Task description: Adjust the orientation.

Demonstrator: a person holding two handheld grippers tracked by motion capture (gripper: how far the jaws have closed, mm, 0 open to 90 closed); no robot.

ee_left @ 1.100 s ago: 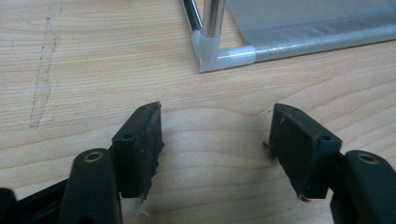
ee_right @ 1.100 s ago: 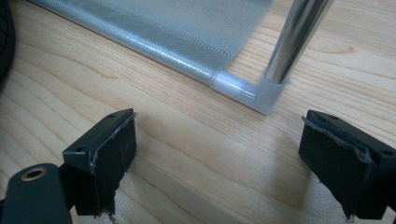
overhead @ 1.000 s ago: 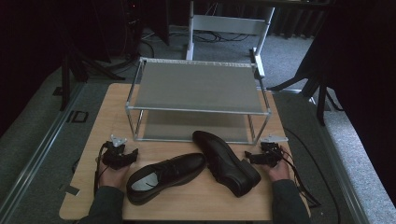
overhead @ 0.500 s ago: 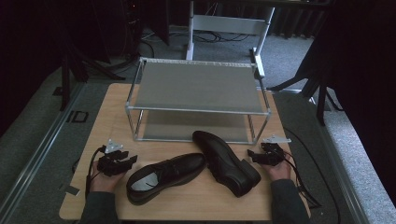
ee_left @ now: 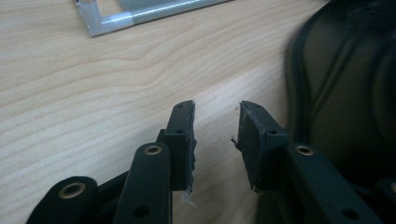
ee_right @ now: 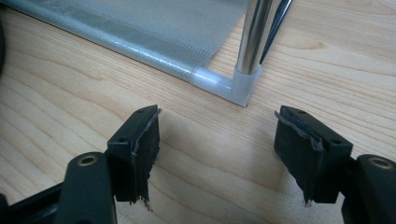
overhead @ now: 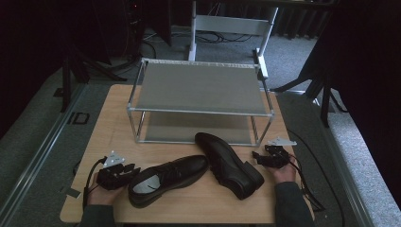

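A: The two black shoes lie on the table in front of the rack, near the front edge. The left shoe (overhead: 165,178) lies with its opening up and its heel toward the front left corner; the right shoe (overhead: 230,164) lies at an angle, toe toward the rack (overhead: 198,90), heel toward the front edge. The toe of the one comes very near the side of the other.

B: And the grippers?

A: The left gripper (overhead: 135,169) sits just beside the heel of the left shoe, jaws apart by a narrow gap, holding nothing. In the left gripper view the dark leather lies right beside its right-hand pad (ee_left: 254,140). The right gripper (overhead: 257,156) is near the right shoe, by the rack's front right leg (ee_right: 250,46), jaws wide apart and empty.

B: What could go wrong?

A: I'd say the left gap looks too narrow for the heel rim; pushed forward like that, a pad could shove the shoe into the other one instead of straddling it. Smooth leather could also slip from a shallow pinch.

B: And on the right?

A: Its jaws point at the rack's corner, not at the shoe. Swinging round, it could knock the leg or the heel.
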